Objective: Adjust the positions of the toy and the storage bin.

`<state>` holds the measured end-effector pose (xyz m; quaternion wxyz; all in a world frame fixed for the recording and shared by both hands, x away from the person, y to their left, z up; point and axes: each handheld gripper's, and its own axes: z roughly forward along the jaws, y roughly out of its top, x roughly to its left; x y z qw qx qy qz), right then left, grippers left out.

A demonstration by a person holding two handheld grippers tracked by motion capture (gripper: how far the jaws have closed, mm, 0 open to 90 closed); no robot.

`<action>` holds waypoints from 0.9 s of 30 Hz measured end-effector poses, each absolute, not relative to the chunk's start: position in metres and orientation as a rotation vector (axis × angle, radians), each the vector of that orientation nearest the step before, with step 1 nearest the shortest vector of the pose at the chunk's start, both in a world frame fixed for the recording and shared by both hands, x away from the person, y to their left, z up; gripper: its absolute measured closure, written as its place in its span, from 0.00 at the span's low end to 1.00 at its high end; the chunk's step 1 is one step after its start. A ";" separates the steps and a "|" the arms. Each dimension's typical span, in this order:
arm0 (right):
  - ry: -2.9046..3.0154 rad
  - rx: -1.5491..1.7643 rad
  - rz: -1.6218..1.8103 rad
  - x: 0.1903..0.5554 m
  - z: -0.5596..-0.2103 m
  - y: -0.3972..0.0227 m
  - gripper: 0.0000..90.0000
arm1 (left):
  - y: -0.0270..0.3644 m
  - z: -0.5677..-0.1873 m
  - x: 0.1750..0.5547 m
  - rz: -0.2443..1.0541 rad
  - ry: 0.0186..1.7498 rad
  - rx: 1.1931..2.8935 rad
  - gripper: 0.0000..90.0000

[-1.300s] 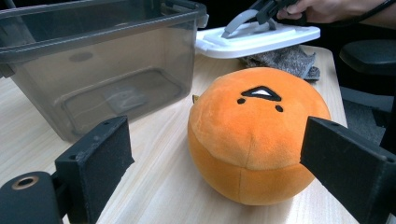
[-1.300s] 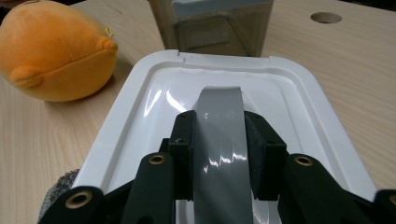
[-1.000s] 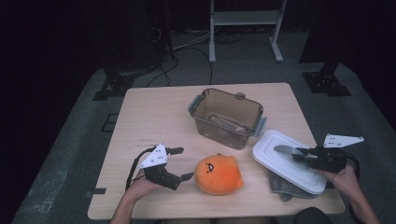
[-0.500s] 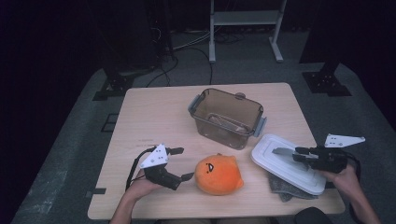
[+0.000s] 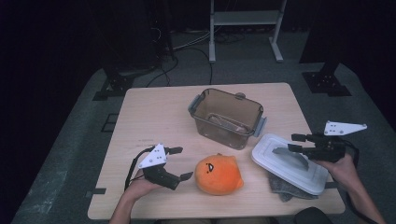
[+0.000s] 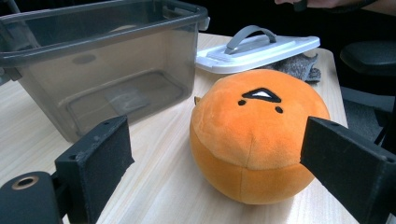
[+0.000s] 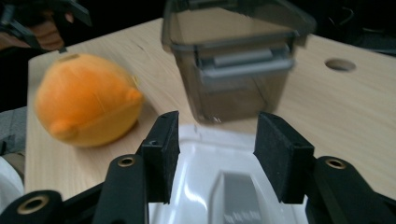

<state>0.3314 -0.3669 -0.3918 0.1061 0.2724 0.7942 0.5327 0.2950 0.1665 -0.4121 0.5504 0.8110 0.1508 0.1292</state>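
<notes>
Hovering above white lid (image 5: 289, 163) near table (image 5: 154, 112)'s right edge: right gripper (image 5: 296, 143), jaws just opening, nothing between. Flanking orange plush (image 6: 254, 135), untouched: left gripper (image 6: 233, 158), jaws apart.

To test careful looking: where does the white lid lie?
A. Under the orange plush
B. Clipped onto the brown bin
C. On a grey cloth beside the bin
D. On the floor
C: the white lid rests partly on the grey cloth, apart from the open bin.

Bare table (image 5: 154, 116) left, bin (image 5: 227, 117) centre, lid (image 5: 289, 162) right
</notes>
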 end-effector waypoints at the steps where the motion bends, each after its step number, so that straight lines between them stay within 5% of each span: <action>1: 2.349 0.765 1.576 0.334 -0.381 -0.356 0.52 | 0.167 -0.412 0.295 0.305 0.358 1.919 0.09; 27: 2.515 0.490 1.536 0.390 -0.323 -0.234 0.47 | 0.170 -0.411 0.292 0.304 0.346 1.919 0.09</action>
